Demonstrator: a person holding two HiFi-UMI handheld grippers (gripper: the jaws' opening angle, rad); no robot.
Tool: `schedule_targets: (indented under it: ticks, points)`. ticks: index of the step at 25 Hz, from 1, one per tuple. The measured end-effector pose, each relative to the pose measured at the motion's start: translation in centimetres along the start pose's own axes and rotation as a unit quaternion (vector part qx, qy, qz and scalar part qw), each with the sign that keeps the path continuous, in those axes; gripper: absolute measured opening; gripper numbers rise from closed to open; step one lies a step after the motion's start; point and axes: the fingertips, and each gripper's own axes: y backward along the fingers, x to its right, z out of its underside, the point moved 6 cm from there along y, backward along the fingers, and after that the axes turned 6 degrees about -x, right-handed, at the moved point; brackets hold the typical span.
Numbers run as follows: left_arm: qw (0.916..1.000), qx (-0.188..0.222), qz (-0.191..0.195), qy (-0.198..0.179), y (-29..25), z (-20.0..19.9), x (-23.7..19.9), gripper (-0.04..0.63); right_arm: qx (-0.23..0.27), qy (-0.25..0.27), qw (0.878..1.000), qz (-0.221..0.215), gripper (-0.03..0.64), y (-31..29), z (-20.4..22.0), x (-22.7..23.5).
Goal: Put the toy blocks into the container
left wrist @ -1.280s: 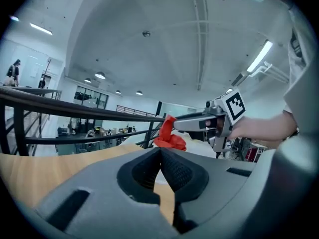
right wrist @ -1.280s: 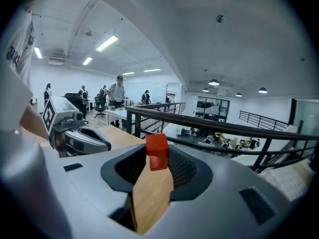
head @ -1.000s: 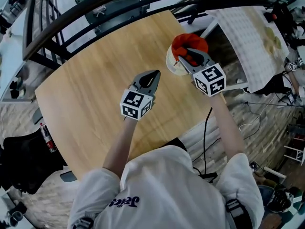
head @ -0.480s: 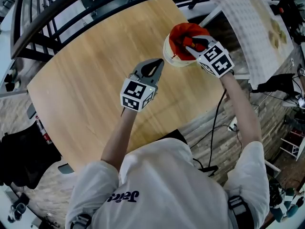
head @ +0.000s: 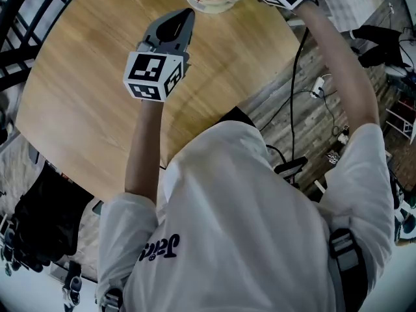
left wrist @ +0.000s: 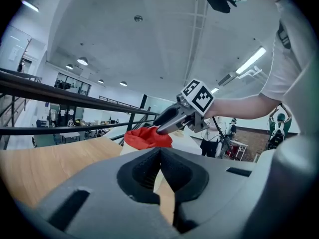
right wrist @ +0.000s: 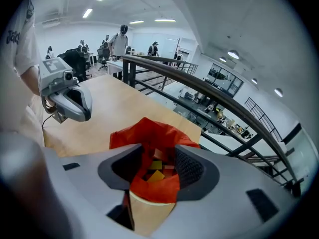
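My right tongs [right wrist: 158, 156] released, jaws apart, poised over container [right wrist: 149, 210] at top edge of head view. Toy blocks [right wrist: 155, 172], yellow and red, lie inside its red liner [right wrist: 144, 133]. My left tongs [head: 184, 17] clenched, empty, above surface [head: 84, 90], near container.

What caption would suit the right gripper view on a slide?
Open jaws of the right gripper above a red-lined container of toy blocks.

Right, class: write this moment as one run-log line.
left gripper: shut, empty, above table | right gripper: open, over container | toy blocks: inside red liner
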Motion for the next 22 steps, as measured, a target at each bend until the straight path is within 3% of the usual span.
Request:
schedule_targets:
  ticks: [10,16,22]
  points:
    - [0.9999,0.002,0.002,-0.011,2.9,0.3,2.4,0.006,0.073,0.003,0.997,0.030,0.192,7.8,-4.2,-6.2]
    - [0.9987,0.020,-0.047,-0.008,7.8,0.4,3.3,0.006,0.116,-0.017,0.993,0.033,0.164,11.2,-5.4,-11.0]
    - [0.9931,0.045,-0.108,0.003,14.8,1.3,3.0,0.006,0.176,-0.101,0.979,0.004,0.103,10.2,-6.1,-18.8]
